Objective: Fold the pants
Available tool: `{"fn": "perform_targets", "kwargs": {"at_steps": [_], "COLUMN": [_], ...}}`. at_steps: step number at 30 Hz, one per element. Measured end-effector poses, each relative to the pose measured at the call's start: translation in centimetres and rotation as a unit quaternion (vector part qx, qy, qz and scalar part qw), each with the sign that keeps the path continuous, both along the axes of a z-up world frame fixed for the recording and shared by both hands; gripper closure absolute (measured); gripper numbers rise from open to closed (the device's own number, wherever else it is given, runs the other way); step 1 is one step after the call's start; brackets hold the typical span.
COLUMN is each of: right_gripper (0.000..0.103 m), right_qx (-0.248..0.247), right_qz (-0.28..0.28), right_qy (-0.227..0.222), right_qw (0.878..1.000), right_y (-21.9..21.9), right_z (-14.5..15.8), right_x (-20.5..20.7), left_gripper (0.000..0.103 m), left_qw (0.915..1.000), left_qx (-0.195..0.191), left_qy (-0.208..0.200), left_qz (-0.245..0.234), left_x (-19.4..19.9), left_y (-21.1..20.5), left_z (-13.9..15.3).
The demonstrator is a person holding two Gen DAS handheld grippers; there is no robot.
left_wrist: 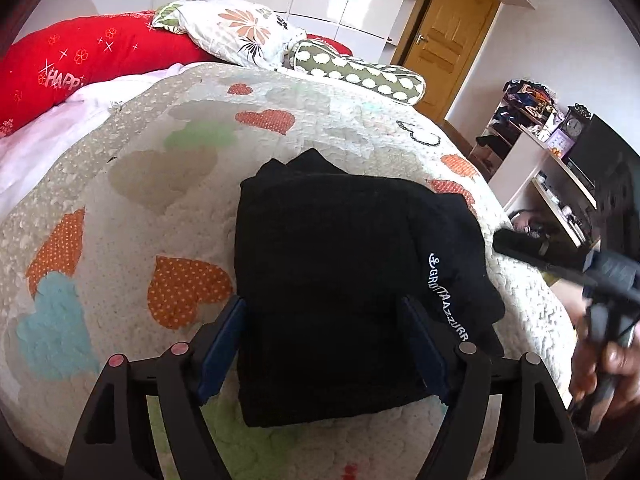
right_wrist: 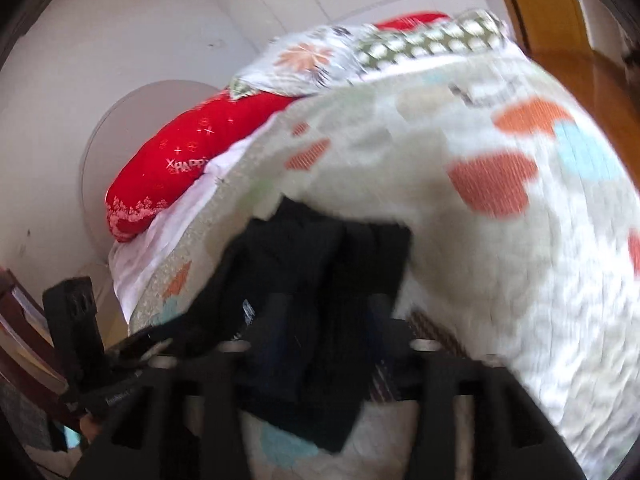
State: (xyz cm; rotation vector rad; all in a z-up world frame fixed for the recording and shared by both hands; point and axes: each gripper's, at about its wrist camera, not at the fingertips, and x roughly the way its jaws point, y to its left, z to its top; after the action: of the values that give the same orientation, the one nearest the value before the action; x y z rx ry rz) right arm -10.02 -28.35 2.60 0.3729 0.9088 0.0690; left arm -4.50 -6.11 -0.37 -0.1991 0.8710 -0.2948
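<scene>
The left gripper hovers over the folded black pants on the bed's quilt, fingers spread wide, straddling the near edge without pinching it. The blurred right wrist view shows the right gripper with fingers apart around a dark fold; whether they press it I cannot tell. Only the left view shows the white lettering, shelves and a hand.
</scene>
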Motion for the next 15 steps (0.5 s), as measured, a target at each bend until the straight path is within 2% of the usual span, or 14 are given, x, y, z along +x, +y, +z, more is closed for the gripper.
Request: {"fn": "perform_targets", "kwargs": {"at_steps": [1, 3, 4, 6, 7, 8, 10, 12, 15], "right_gripper": [0.028, 0.028, 0.032, 0.057, 0.078, 0.091, 0.093, 0.098, 0.099], "right_qx": [-0.008, -0.015, -0.01, 0.019, 0.029, 0.038, 0.036, 0.013, 0.007], "right_qz": [0.008, 0.015, 0.014, 0.017, 0.022, 0.028, 0.038, 0.051, 0.031], "right_qy": [0.001, 0.005, 0.009, 0.022, 0.027, 0.026, 0.017, -0.003, 0.005], "right_qw": [1.0, 1.0, 1.0, 0.999, 0.999, 0.999, 0.999, 0.999, 0.999], "right_y": [0.4, 0.9, 0.8, 0.6, 0.7, 0.8, 1.3, 1.2, -0.4], "right_z": [0.1, -0.5, -1.1, -2.9, -3.5, -3.9, -3.2, -1.5, -1.3], "right_x": [0.9, 2.1, 2.9, 4.5, 5.0, 5.1, 4.2, 2.6, 1.2], "left_gripper": [0.026, 0.026, 0.026, 0.026, 0.026, 0.026, 0.027, 0.026, 0.021], "left_qw": [1.0, 1.0, 1.0, 1.0, 1.0, 1.0, 0.9998, 0.9987, 0.9972], "left_qx": [0.001, 0.007, 0.007, 0.006, 0.003, -0.002, -0.017, -0.042, -0.063], "left_qy": [-0.001, -0.003, -0.003, -0.002, 0.001, 0.004, 0.0, -0.024, -0.031], "left_qz": [0.0, -0.001, -0.001, -0.002, -0.001, -0.002, 0.003, 0.015, 0.028], "left_x": [0.0, -0.1, -0.1, -0.1, -0.1, 0.0, -0.3, -0.7, -0.3], "left_y": [-0.1, -0.3, -0.2, -0.1, 0.0, 0.3, 0.9, 2.0, 2.6], "left_z": [0.0, 0.0, -0.1, -0.1, -0.1, 0.1, 0.7, 1.9, 1.6]}}
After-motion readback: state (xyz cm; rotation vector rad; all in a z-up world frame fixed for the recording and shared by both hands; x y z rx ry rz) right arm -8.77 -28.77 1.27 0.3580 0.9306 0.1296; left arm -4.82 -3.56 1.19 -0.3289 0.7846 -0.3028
